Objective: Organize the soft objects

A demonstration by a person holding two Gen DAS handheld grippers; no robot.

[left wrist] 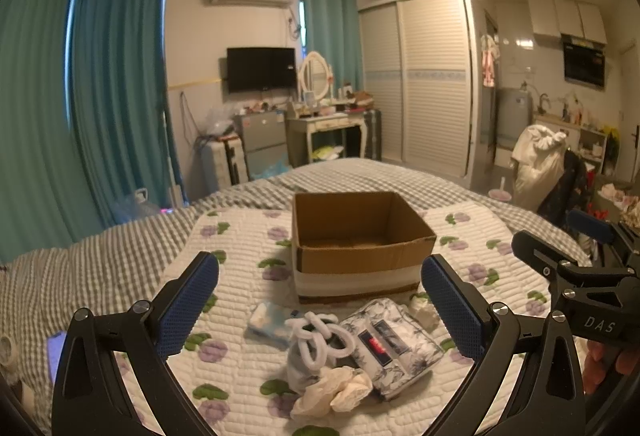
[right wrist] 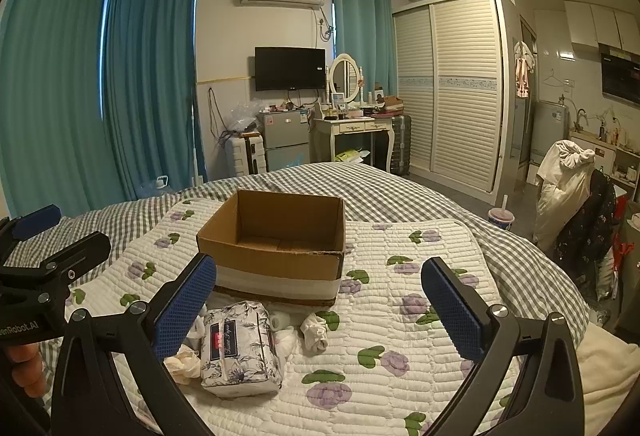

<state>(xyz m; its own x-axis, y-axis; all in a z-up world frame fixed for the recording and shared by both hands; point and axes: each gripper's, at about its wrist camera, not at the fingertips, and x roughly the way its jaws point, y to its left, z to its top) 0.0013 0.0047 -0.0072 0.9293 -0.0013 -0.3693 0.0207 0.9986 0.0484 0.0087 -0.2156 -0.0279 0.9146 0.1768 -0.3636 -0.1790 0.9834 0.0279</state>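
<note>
An open, empty cardboard box (left wrist: 356, 232) (right wrist: 276, 232) stands on the quilted floral mat (left wrist: 240, 248) (right wrist: 400, 316) on the bed. In front of it lie soft items: a floral tissue pack (left wrist: 394, 348) (right wrist: 238, 346), a small blue tissue pack (left wrist: 270, 322), a white looped hair band on a grey pouch (left wrist: 316, 344), crumpled cream cloth (left wrist: 336, 390) (right wrist: 184, 360), a rolled white sock (right wrist: 316, 332) and a small white roll (right wrist: 279, 320). My left gripper (left wrist: 320, 300) is open and empty above the pile. My right gripper (right wrist: 320, 308) is open and empty, above the mat.
The mat lies on a grey checked bedspread (left wrist: 80, 276) (right wrist: 500, 208). The right gripper's body shows at the right of the left wrist view (left wrist: 580, 276); the left one's at the left of the right wrist view (right wrist: 40, 276). A chair with clothes (right wrist: 576, 204) stands beside the bed.
</note>
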